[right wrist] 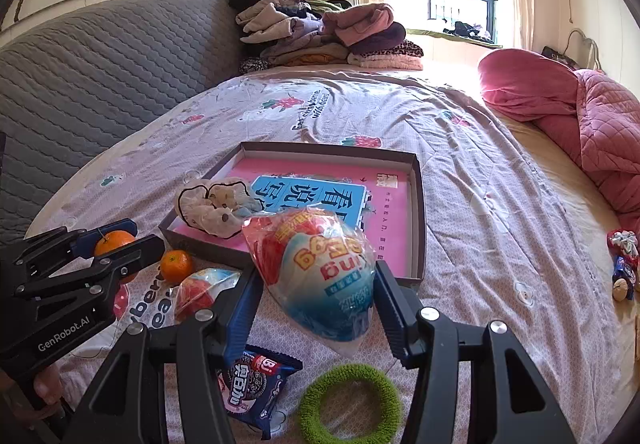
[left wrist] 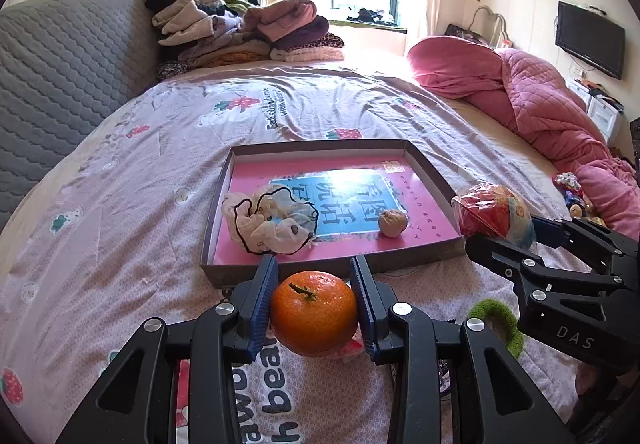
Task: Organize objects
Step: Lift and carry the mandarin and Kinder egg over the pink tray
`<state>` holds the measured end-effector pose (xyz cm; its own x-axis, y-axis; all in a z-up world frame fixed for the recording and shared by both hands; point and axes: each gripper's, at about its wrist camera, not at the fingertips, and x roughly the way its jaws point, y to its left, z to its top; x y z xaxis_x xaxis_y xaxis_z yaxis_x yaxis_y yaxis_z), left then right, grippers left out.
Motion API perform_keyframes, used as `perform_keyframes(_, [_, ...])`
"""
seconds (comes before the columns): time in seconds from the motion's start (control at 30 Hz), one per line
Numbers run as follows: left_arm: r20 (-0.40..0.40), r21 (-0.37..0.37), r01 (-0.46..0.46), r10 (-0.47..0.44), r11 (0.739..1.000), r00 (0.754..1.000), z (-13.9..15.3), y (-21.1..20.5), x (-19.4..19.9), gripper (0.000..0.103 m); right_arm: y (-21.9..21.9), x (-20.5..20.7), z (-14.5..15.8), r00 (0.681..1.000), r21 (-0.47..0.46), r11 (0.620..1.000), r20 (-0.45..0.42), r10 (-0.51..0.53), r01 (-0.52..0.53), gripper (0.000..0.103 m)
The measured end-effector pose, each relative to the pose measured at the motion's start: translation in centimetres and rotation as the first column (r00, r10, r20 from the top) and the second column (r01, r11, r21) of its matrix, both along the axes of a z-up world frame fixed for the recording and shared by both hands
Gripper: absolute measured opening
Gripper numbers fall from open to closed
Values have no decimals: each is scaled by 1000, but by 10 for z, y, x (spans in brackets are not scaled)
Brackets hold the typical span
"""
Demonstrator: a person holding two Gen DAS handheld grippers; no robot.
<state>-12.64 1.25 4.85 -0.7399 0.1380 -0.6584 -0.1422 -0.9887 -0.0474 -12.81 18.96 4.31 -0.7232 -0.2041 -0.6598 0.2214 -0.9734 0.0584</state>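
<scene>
My left gripper (left wrist: 314, 304) is shut on an orange (left wrist: 314, 312) and holds it just in front of the shallow box (left wrist: 328, 264). The box holds a pink book (left wrist: 424, 195), a cloth scrunchie (left wrist: 268, 222) and a walnut (left wrist: 392, 222). My right gripper (right wrist: 316, 298) is shut on a wrapped toy egg (right wrist: 316, 276), held above the bed near the box's near right corner (right wrist: 418, 240). The left gripper with its orange (right wrist: 114, 240) shows at the left of the right wrist view.
On the bed lie a second orange (right wrist: 176, 266), another wrapped egg (right wrist: 200, 292), an Oreo packet (right wrist: 256, 390) and a green hair ring (right wrist: 350, 402). A pink quilt (left wrist: 540, 103) lies at the right, folded clothes (left wrist: 248, 31) at the back. Small items (right wrist: 624, 268) lie far right.
</scene>
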Motion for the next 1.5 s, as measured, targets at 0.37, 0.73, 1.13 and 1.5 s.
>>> perform_keyframes(0.37, [3, -1, -4, 4, 1000, 1000, 3, 9, -22, 38, 6, -10, 12, 1000, -10, 1000, -21, 1, -1, 55])
perform_keyframes(0.73, [-1, 4, -12, 12, 1000, 1000, 11, 12, -47, 38, 13, -29, 26, 999, -10, 1000, -49, -10, 9, 55])
perform_keyframes(1.13, [2, 17, -35, 35, 999, 999, 19, 4, -82, 38, 21, -62, 31, 998, 7, 1000, -55, -17, 18, 55])
perform_keyframes(1.5, [23, 7, -30, 29, 1000, 999, 11, 18, -120, 38, 22, -95, 18, 999, 35, 999, -32, -16, 17, 55])
